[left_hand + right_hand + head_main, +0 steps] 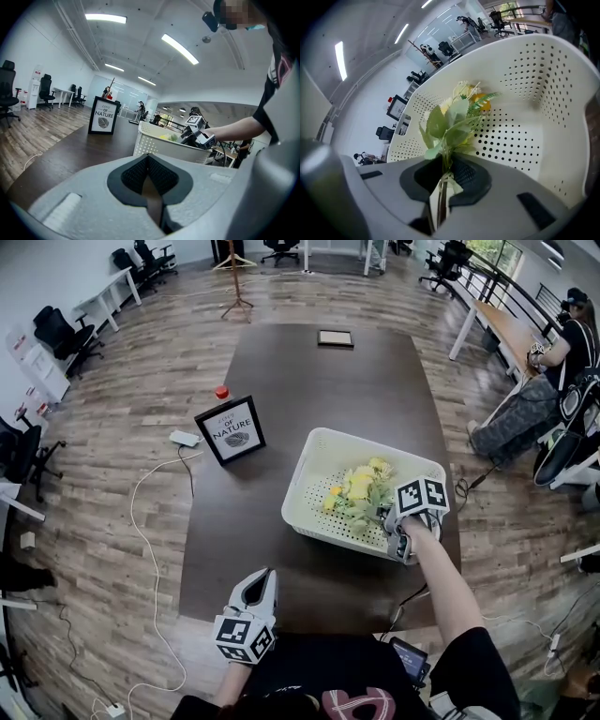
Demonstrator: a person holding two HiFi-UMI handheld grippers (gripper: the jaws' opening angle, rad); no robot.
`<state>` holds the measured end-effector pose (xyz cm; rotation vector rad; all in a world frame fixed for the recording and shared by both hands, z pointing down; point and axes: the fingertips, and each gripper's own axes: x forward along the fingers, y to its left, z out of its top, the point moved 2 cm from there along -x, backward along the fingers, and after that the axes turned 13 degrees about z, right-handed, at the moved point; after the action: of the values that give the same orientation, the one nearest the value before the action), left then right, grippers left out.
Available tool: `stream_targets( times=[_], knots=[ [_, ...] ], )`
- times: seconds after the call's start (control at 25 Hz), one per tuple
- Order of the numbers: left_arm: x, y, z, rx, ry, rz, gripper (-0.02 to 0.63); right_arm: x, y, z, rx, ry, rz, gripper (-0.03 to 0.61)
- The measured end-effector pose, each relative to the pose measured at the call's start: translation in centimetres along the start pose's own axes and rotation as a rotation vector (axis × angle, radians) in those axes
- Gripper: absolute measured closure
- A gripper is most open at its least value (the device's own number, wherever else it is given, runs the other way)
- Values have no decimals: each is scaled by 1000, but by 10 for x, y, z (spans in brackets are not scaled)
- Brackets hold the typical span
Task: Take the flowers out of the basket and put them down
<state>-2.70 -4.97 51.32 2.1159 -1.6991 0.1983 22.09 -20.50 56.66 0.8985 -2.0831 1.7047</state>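
A bunch of yellow and white flowers point(361, 488) with green leaves lies inside the white perforated basket point(323, 442) on the dark table. My right gripper point(392, 521) reaches into the basket's near right corner. In the right gripper view the right gripper point(443, 180) is shut on the stems, and the flowers point(454, 117) stick out ahead against the basket wall point(525, 79). My left gripper point(262, 576) hovers at the table's near edge, well left of the basket. The left gripper point(149, 180) is shut with nothing in it and faces the basket point(159, 143).
A framed sign point(231, 430) stands left of the basket, with a red-capped item point(221, 392) and a white adapter point(185, 438) with its cable behind it. A small frame point(335, 337) lies at the far end. A person point(553, 381) sits at the right.
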Motion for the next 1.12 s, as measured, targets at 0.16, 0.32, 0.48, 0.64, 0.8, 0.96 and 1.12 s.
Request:
stream_targets(
  times=[0.16, 0.32, 0.48, 0.64, 0.8, 0.96, 1.12],
  knots=[
    [0, 1, -1, 6, 3, -6, 604, -1, 8, 2, -47, -21, 1, 532],
    [-1, 1, -1, 13, 7, -12, 604, -4, 21, 2, -107, -33, 3, 532],
    [-2, 1, -1, 19, 8, -17, 604, -10, 26, 3, -156, -61, -10, 532],
    [-2, 2, 0, 27, 11, -19, 604, -13, 32, 7, -198, -99, -8, 532],
    [-2, 1, -1, 35, 10, -23, 604, -19, 37, 8, -242, -119, -15, 532],
    [-4, 0, -2, 35, 7, -22, 604, -25, 41, 7, -270, -146, -24, 532],
    [-5, -2, -2, 33, 4, -22, 604, -29, 47, 9, -313, -184, -33, 532]
  ],
)
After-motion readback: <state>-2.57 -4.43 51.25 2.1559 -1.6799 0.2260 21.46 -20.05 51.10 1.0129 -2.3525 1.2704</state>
